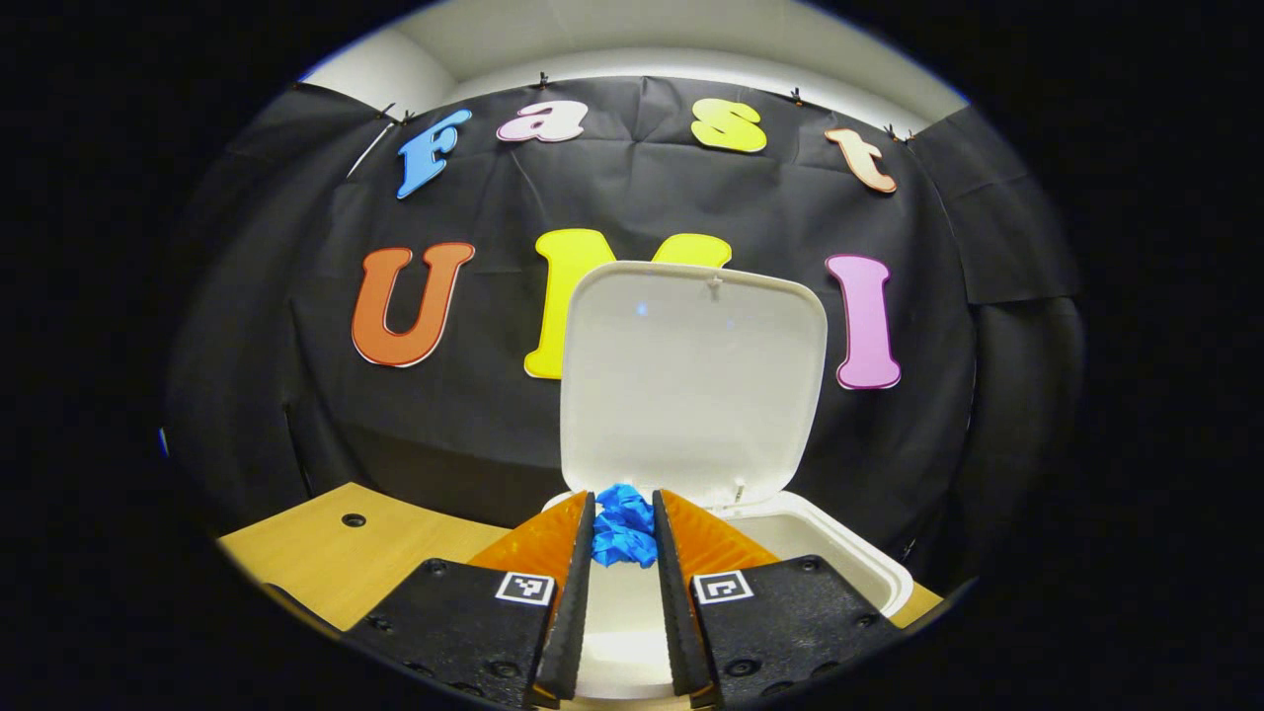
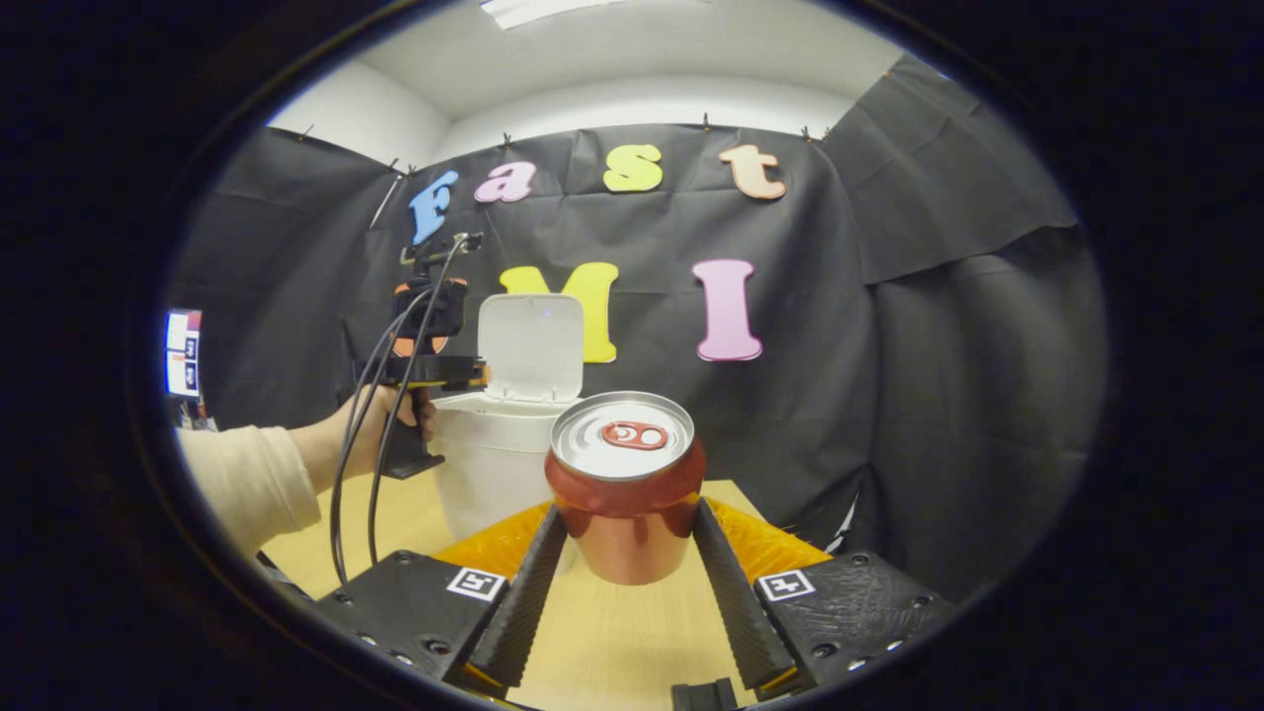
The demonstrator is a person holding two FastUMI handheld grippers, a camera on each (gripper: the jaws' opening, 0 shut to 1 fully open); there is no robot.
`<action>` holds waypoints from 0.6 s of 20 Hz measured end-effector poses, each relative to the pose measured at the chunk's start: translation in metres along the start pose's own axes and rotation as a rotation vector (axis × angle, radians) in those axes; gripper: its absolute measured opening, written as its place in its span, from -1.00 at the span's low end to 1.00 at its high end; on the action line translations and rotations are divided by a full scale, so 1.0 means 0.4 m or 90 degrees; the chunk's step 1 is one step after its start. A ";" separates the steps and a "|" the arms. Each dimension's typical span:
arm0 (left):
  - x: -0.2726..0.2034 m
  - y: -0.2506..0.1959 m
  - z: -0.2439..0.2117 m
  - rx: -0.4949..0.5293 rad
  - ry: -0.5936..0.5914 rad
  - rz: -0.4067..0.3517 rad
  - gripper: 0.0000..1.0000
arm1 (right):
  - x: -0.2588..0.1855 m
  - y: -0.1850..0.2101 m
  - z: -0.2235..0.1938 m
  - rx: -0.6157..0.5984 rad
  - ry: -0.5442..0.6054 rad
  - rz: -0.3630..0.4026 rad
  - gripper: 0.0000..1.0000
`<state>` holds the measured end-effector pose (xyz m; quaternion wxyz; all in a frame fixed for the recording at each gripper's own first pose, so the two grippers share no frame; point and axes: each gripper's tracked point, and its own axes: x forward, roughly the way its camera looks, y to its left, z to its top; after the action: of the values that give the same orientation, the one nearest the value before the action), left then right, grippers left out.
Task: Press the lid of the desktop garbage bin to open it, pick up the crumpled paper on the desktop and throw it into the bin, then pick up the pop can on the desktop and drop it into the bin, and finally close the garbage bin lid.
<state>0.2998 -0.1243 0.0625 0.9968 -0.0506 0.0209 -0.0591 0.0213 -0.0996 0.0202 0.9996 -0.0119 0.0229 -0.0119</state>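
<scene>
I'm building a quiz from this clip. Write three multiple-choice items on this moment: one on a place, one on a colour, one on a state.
1. Where is the crumpled paper?
A. on the desktop beside the pop can
B. between the left tool's fingers above the open bin
C. under the lid

2. What colour is the pop can?
A. green
B. red
C. blue

3. How is the bin lid?
A. shut flat
B. lying off the bin
C. raised upright

Answers:
1 B: the left tool holds the blue wad over the bin.
2 B: red body with a silver top, standing between the right tool's fingers.
3 C: the lid stands up behind the bin's opening.
</scene>
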 end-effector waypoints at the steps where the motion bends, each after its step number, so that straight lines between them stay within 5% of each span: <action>1: 0.001 -0.002 0.001 0.002 -0.003 -0.002 -0.26 | 0.003 -0.005 0.001 0.000 0.000 -0.003 0.56; 5: -0.001 -0.014 0.006 0.016 -0.005 -0.001 -0.25 | 0.016 -0.020 -0.008 0.009 0.009 -0.012 0.58; 6: -0.006 -0.009 0.010 0.025 -0.011 0.010 -0.10 | 0.017 -0.023 -0.011 0.007 0.011 -0.015 0.56; 8: -0.019 -0.035 0.014 0.023 -0.010 -0.014 -0.19 | 0.020 -0.035 -0.010 0.000 0.011 -0.027 0.56; 10: -0.041 -0.025 0.031 0.044 -0.018 -0.004 0.00 | 0.020 -0.038 -0.014 -0.002 0.012 -0.029 0.56; 11: -0.046 -0.022 0.037 0.050 -0.019 -0.006 0.75 | 0.021 -0.038 -0.016 -0.003 0.014 -0.030 0.58; 12: -0.053 -0.022 0.039 0.051 -0.017 -0.012 0.93 | 0.027 -0.032 -0.020 -0.005 0.017 -0.031 0.56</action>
<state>0.2786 -0.1290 0.0798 0.9976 -0.0114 0.0049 -0.0687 0.0314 -0.1128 0.0120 0.9986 -0.0158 0.0363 -0.0361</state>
